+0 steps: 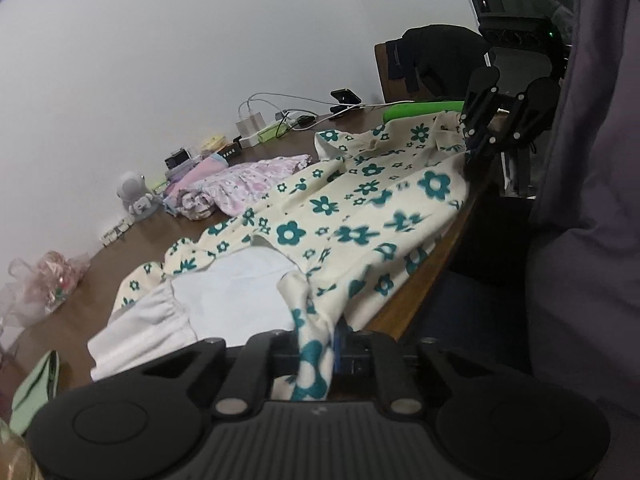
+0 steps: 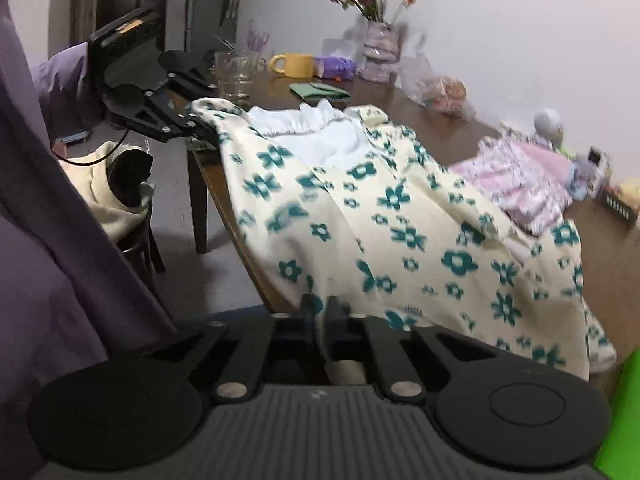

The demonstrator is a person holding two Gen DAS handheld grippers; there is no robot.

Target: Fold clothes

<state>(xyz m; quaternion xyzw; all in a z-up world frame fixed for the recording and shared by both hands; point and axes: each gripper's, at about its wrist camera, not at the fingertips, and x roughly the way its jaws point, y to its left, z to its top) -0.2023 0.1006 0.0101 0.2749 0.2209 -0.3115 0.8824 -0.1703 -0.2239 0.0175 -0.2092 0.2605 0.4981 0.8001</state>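
A cream garment with teal flowers (image 1: 352, 208) (image 2: 400, 216) and a white lining lies spread along the near edge of the brown wooden table (image 1: 100, 276) (image 2: 440, 132), part of it hanging over. My left gripper (image 1: 316, 356) is shut on one bunched corner of it; the right wrist view shows the same gripper (image 2: 200, 128) pinching the far corner. At the opposite end my right gripper (image 2: 320, 320) is shut on the hem, and in the left wrist view the right gripper (image 1: 486, 140) is clamped on the cloth there. The fabric stretches between the two.
Pink clothes (image 1: 248, 184) (image 2: 520, 188) lie beyond the garment. A glass (image 2: 236, 76), yellow mug (image 2: 292, 65), flower vase (image 2: 378, 52), plastic bag (image 2: 436, 88), green cloth (image 2: 320, 91) and chargers (image 1: 252, 124) crowd the table's far side. The person's purple clothing (image 2: 48, 240) and a chair (image 2: 132, 200) are close by.
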